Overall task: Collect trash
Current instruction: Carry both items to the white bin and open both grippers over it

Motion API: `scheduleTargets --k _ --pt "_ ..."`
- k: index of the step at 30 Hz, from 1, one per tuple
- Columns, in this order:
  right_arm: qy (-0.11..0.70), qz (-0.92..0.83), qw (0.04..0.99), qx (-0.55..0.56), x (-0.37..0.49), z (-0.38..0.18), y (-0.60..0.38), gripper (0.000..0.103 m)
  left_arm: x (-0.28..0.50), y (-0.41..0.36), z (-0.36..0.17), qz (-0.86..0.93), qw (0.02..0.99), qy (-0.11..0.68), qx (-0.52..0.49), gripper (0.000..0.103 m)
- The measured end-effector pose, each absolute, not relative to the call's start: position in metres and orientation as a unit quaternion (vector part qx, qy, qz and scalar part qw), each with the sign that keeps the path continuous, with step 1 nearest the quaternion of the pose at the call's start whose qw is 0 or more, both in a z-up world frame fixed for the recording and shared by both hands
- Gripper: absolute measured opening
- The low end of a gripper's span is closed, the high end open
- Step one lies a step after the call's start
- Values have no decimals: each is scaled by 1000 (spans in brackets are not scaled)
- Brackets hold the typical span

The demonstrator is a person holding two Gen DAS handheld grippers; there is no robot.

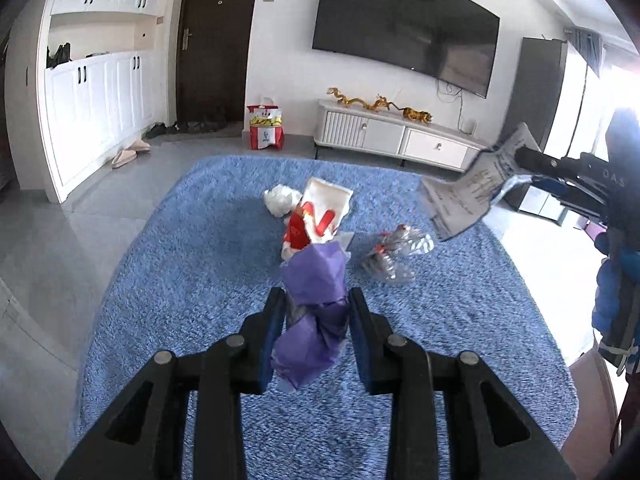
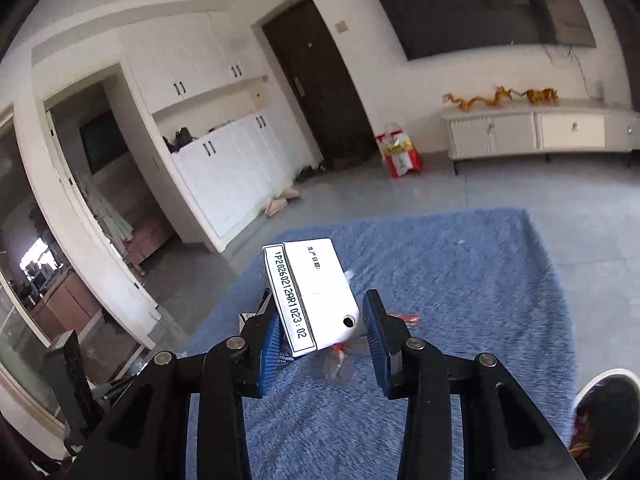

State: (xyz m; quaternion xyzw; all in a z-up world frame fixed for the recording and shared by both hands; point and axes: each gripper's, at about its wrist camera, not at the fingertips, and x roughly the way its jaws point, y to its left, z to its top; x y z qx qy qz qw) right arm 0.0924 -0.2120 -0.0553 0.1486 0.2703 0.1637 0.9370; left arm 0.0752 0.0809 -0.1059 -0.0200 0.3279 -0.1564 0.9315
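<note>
Pickup step, both loaded: left gripper [image 1: 316, 312] clamps purple wad [image 1: 314, 312], right gripper [image 2: 320, 324] clamps white carton [image 2: 310, 296]; rug [image 1: 200, 240] litter at 12 o'clock; next: bin drop, none seen.

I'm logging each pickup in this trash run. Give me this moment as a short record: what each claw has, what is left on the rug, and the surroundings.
left claw: shut on crumpled purple paper
right claw: shut on white carton, printed code along its edge
left on blue rug: red and white wrapper, white crumpled wad, crushed clear plastic
held items: both lifted clear of the rug
background: red bag on the floor by the dark door
</note>
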Motion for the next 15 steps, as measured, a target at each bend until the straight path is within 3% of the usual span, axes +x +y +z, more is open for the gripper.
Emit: scheduleTargets --k 7,15 --pt "243 104 954 138 48 -45 -273 38 70 40 -86 -194 927 322 -1 30" --pt "232 -12 966 118 -12 -50 -370 38 67 -68 -69 -285 901 324 54 30"
